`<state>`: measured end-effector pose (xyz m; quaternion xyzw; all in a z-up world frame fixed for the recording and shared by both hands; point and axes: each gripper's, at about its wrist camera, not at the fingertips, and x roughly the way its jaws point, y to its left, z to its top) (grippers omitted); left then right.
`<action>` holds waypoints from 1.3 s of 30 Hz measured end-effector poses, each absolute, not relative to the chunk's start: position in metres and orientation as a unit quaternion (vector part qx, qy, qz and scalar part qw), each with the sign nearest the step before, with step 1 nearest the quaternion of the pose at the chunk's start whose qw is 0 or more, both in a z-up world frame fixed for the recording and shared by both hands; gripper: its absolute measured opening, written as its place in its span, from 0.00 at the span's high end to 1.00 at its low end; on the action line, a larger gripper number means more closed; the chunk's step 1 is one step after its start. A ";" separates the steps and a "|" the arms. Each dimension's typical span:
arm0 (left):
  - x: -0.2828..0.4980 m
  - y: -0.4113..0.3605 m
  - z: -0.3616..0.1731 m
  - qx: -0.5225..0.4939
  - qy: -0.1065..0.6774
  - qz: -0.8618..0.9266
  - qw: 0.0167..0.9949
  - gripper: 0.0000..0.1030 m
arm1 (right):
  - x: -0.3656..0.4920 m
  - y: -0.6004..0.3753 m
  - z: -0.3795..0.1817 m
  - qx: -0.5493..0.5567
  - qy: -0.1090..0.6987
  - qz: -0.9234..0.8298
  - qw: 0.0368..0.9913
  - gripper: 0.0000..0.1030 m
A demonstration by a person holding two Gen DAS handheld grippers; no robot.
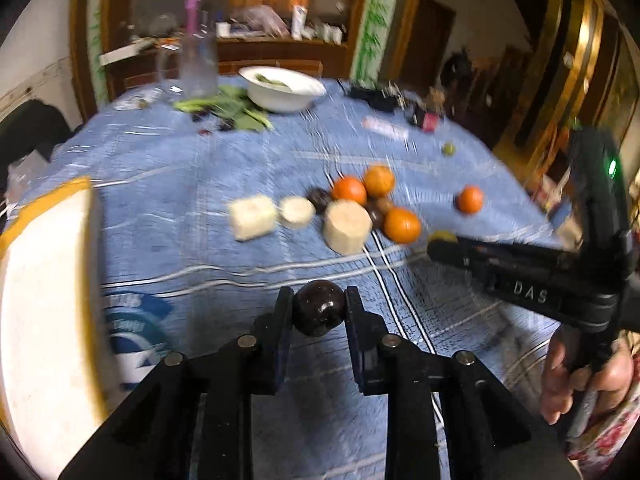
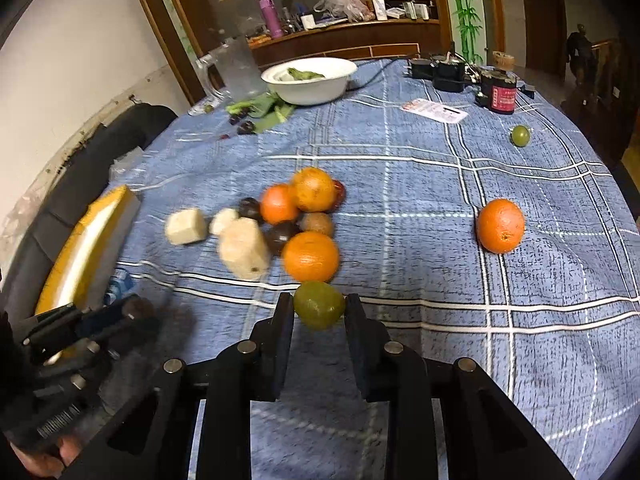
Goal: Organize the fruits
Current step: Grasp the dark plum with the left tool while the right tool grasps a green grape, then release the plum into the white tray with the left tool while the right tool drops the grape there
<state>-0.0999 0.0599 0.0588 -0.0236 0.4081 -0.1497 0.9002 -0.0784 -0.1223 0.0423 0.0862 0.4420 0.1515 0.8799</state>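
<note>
Nearest in the left wrist view, a dark round fruit [image 1: 319, 309] is pinched between the fingers of the left gripper [image 1: 319, 312]. In the right wrist view, a green round fruit [image 2: 319, 305] is likewise pinched by the right gripper [image 2: 319, 308], just in front of the fruit pile. Both fruits are held just above the blue checked cloth of the worktop [image 2: 440, 360]; whether they still touch it cannot be told.

At the left edge a white, yellow-rimmed container [image 1: 44, 300] is seen, cut off by the frame; it is judged the likely destination, and its inside is not shown.

Further out, most of the work appears to be left: a cluster of 3 oranges [image 2: 310, 256], several dark and brownish fruits and 3 pale cut chunks [image 2: 244, 254] is unsorted. 1 orange [image 2: 500, 226] lies well apart to the right, and a small green fruit [image 2: 520, 135] beyond it.

Farthest, a white bowl [image 2: 312, 92] holding greens and a clear jug [image 2: 240, 68] are made out. Motion blur softens the left view, so the dark fruits cannot be identified.
</note>
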 end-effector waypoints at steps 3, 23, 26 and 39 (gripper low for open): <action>-0.114 0.096 0.079 -0.058 0.389 -0.134 0.909 0.77 | -0.086 -0.112 0.055 0.096 0.438 0.172 0.877 0.73; -0.145 0.296 0.029 -0.172 0.409 0.073 0.893 0.68 | -0.117 0.143 0.082 0.018 0.455 0.377 0.807 0.72; -0.136 0.295 0.027 -0.154 0.411 0.078 0.895 0.47 | -0.116 0.158 0.071 0.006 0.468 0.374 0.801 0.72; -0.128 0.312 0.029 -0.175 0.422 0.063 0.888 0.45 | -0.117 0.182 0.065 -0.019 0.464 0.357 0.810 0.59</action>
